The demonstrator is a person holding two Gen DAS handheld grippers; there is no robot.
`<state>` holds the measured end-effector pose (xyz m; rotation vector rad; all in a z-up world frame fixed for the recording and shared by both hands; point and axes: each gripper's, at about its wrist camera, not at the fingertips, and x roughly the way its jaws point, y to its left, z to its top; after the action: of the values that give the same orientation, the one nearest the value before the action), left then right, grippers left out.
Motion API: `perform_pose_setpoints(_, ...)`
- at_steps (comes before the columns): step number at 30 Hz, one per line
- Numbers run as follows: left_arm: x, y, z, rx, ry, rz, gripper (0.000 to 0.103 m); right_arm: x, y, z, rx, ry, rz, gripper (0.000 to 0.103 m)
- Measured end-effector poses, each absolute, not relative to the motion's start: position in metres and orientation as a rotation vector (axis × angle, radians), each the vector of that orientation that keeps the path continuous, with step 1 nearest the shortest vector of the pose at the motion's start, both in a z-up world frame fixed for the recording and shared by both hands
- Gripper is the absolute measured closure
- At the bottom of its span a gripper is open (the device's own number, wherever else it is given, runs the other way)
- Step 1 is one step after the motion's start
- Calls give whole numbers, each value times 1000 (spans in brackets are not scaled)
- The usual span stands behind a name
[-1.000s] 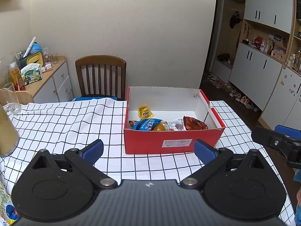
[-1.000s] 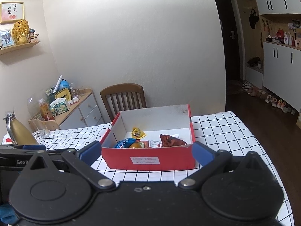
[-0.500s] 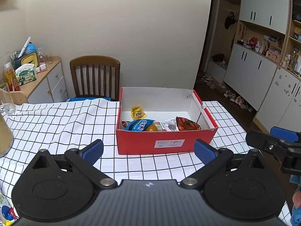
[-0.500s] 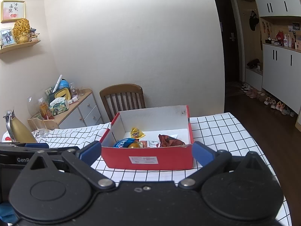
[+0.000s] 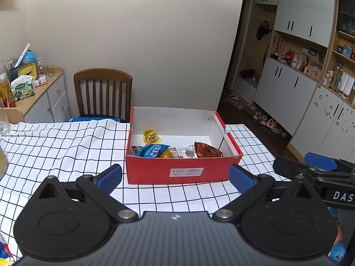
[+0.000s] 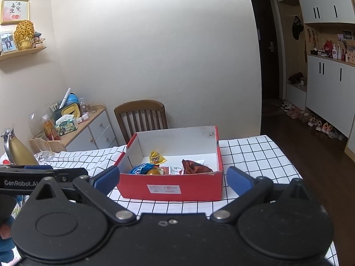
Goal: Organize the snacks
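Note:
A red box [image 5: 155, 173] with white inside walls stands on the checked tablecloth [image 5: 55, 146]; it also shows in the right wrist view [image 6: 133, 186]. Inside lie a yellow M&M's pack [image 5: 150, 136], a blue packet [image 5: 153, 151], an orange round snack [image 5: 166, 154], a white-red pack [image 5: 185, 151] and a dark red bag [image 5: 206, 150]. My left gripper [image 5: 175, 178] is open and empty, in front of the box. My right gripper [image 6: 173, 180] is open and empty, also in front of the box, to the right of the left one.
A wooden chair [image 5: 103, 93] stands behind the table. A sideboard [image 5: 42, 97] with clutter is at the far left. A gold jug [image 6: 15, 150] and a glass [image 6: 44, 147] stand at the table's left. Cabinets [image 5: 288, 88] and shoes [image 5: 264, 119] lie to the right.
Both grippers have drawn back and risen slightly; the left view has swung right, so the box sits further left in it. Both stay open and empty.

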<state>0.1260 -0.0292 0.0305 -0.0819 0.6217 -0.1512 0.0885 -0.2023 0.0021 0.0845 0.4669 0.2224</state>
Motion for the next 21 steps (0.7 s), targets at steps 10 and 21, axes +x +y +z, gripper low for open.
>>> perform_pose_setpoints(10, 124, -31, 31, -86, 629, -155, 0, 90, -202, 2, 82, 476, 227, 0)
perform_pose_setpoints(21, 123, -36, 29, -54, 621, -126, 0, 93, -204, -3, 86, 493, 217, 0)
